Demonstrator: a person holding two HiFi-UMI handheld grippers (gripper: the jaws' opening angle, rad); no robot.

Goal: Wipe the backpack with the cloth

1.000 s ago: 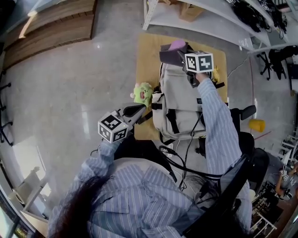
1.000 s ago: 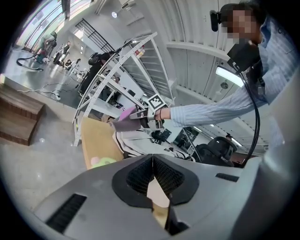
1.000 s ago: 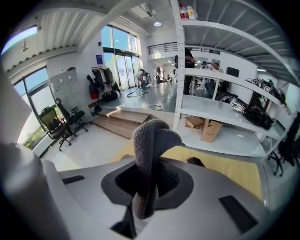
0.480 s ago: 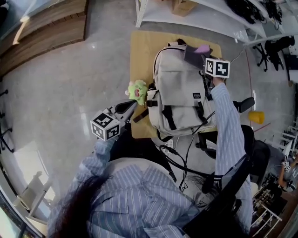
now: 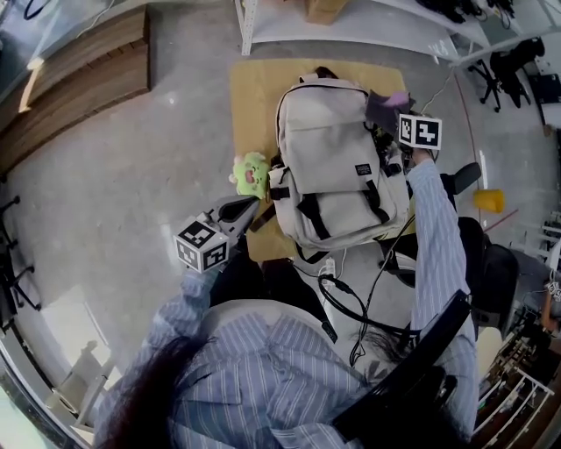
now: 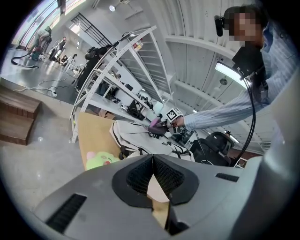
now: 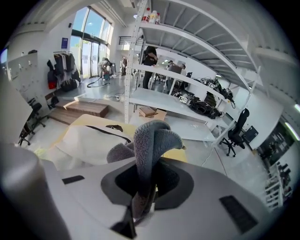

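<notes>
Backpack [image 5: 329,167] on tan tabletop [image 5: 254,105]; grey floor [image 5: 114,202], shelving [image 5: 377,26].

We look down on a polished grey concrete floor [image 5: 105,175], a low wooden platform [image 5: 70,83] at its upper left edge and a tan tabletop [image 5: 250,101] below white metal shelving [image 7: 187,58]. Daylight comes through tall windows [image 7: 90,43] at the far wall, and a black office chair [image 7: 236,130] stands beside the shelving.

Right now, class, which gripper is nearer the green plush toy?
Left. The left gripper hangs just short of the green plush toy; the right gripper, gripping the cloth, is across the backpack.
</notes>
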